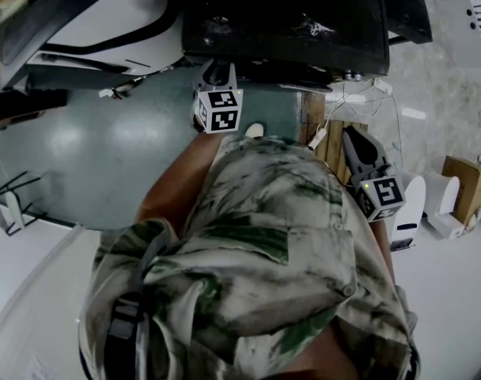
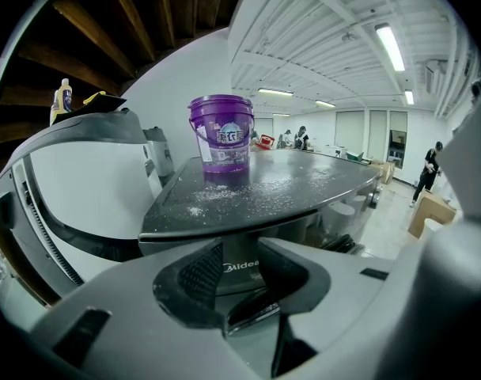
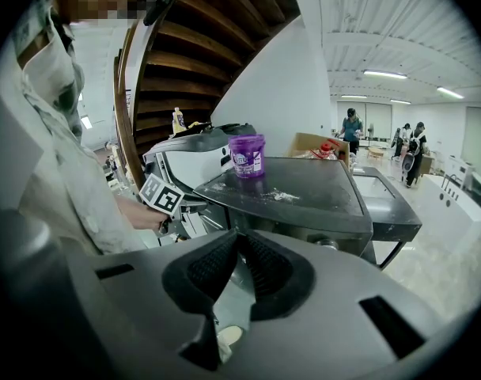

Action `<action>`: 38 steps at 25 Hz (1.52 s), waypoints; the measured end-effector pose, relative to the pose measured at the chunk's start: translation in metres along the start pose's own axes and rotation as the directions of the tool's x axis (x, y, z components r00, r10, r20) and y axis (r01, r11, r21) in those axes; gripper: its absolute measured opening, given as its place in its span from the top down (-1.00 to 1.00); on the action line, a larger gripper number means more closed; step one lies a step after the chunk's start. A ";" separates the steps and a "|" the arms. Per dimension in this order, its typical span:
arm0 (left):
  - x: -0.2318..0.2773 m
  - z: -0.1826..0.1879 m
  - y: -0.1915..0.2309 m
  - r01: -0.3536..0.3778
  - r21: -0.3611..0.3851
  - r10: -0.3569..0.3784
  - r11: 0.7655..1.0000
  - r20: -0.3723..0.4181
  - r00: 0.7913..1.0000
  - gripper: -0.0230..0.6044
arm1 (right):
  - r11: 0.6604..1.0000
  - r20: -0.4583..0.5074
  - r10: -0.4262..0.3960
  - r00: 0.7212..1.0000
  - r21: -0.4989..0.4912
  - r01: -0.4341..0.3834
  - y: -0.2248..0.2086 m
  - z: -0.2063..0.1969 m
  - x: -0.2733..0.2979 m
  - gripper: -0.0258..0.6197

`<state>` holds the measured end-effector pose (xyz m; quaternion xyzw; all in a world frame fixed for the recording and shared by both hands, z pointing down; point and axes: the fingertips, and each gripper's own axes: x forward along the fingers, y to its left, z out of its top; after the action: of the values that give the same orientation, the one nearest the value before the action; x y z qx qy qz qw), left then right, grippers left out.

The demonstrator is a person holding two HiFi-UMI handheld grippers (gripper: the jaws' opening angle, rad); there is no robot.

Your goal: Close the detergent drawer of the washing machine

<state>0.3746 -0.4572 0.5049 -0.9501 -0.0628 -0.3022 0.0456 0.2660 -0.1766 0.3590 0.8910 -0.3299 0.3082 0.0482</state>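
The dark washing machine (image 1: 288, 22) fills the top of the head view, and a purple tub (image 2: 221, 133) stands on its powder-flecked lid (image 2: 256, 192). My left gripper (image 1: 217, 74) is up against the machine's front, just under the lid's edge. In the left gripper view its jaws (image 2: 239, 252) stand a little apart, and a grey front panel marked Midea (image 2: 239, 271) shows in the gap. I cannot tell whether they touch it. My right gripper (image 1: 350, 133) hangs back at the right, shut and empty (image 3: 237, 240). The drawer's outline is hidden.
A white appliance (image 1: 106, 6) stands left of the machine. A wooden pallet (image 1: 335, 145), a cardboard box (image 1: 466, 184) and a white stand (image 1: 407, 212) lie to the right. A dark wooden staircase (image 3: 209, 54) rises overhead. People (image 3: 351, 125) stand far off.
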 end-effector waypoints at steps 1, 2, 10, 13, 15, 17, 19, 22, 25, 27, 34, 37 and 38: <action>0.001 0.000 0.000 0.000 0.002 0.000 1.000 0.002 1.000 0.45 | 1.000 -0.001 0.000 1.000 0.000 0.000 -0.001 0.001 0.001 0.75; 0.001 0.000 0.000 -0.001 0.004 0.001 1.000 0.003 1.000 0.46 | 1.000 -0.002 0.001 1.000 0.001 -0.001 -0.002 0.001 0.001 0.75; 0.005 -0.001 0.001 -0.014 -0.003 0.014 1.000 -0.011 1.000 0.48 | 1.000 -0.010 0.014 1.000 -0.004 -0.014 -0.008 0.004 0.011 0.75; 0.006 -0.001 0.002 -0.014 -0.007 0.014 1.000 -0.014 1.000 0.48 | 1.000 -0.014 0.021 1.000 -0.007 -0.021 -0.010 0.007 0.015 0.75; 0.006 0.001 0.003 -0.017 -0.007 0.017 1.000 -0.009 1.000 0.48 | 1.000 -0.015 0.028 0.999 -0.012 -0.028 -0.010 0.009 0.019 0.75; 0.007 0.001 0.003 -0.020 -0.009 0.020 1.000 -0.010 1.000 0.48 | 0.999 -0.017 0.035 0.999 -0.017 -0.036 -0.011 0.010 0.023 0.75; 0.009 0.001 0.003 -0.026 -0.009 0.026 1.000 -0.009 1.000 0.48 | 0.999 -0.020 0.042 0.999 -0.018 -0.043 -0.012 0.011 0.025 0.75; 0.012 0.003 0.006 -0.039 -0.028 0.039 0.999 -0.021 0.999 0.56 | 0.999 -0.024 0.049 0.999 -0.022 -0.049 -0.014 0.012 0.026 0.75; 0.013 0.003 0.008 -0.046 -0.032 0.045 0.998 -0.028 0.999 0.55 | 0.998 -0.020 0.055 0.998 -0.026 -0.056 -0.016 0.012 0.026 0.75; 0.012 0.002 0.007 -0.048 -0.031 0.047 0.998 -0.027 0.999 0.55 | 0.998 -0.022 0.060 0.998 -0.029 -0.061 -0.017 0.010 0.022 0.75; 0.003 0.006 0.001 -0.089 -0.099 0.084 0.991 -0.047 0.995 0.55 | 0.995 -0.002 0.093 0.996 -0.044 -0.093 -0.022 0.002 -0.001 0.75; -0.011 0.008 -0.002 -0.116 -0.125 0.111 0.985 -0.046 0.993 0.56 | 0.993 0.007 0.104 0.995 -0.049 -0.104 -0.024 -0.004 -0.016 0.75; -0.017 0.008 -0.004 -0.122 -0.130 0.118 0.984 -0.043 0.992 0.56 | 0.993 0.009 0.107 0.994 -0.051 -0.106 -0.026 -0.006 -0.022 0.75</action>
<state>0.3648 -0.4537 0.4891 -0.9476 0.0154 -0.3190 0.0017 0.2658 -0.1424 0.3543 0.8725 -0.3849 0.2966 0.0519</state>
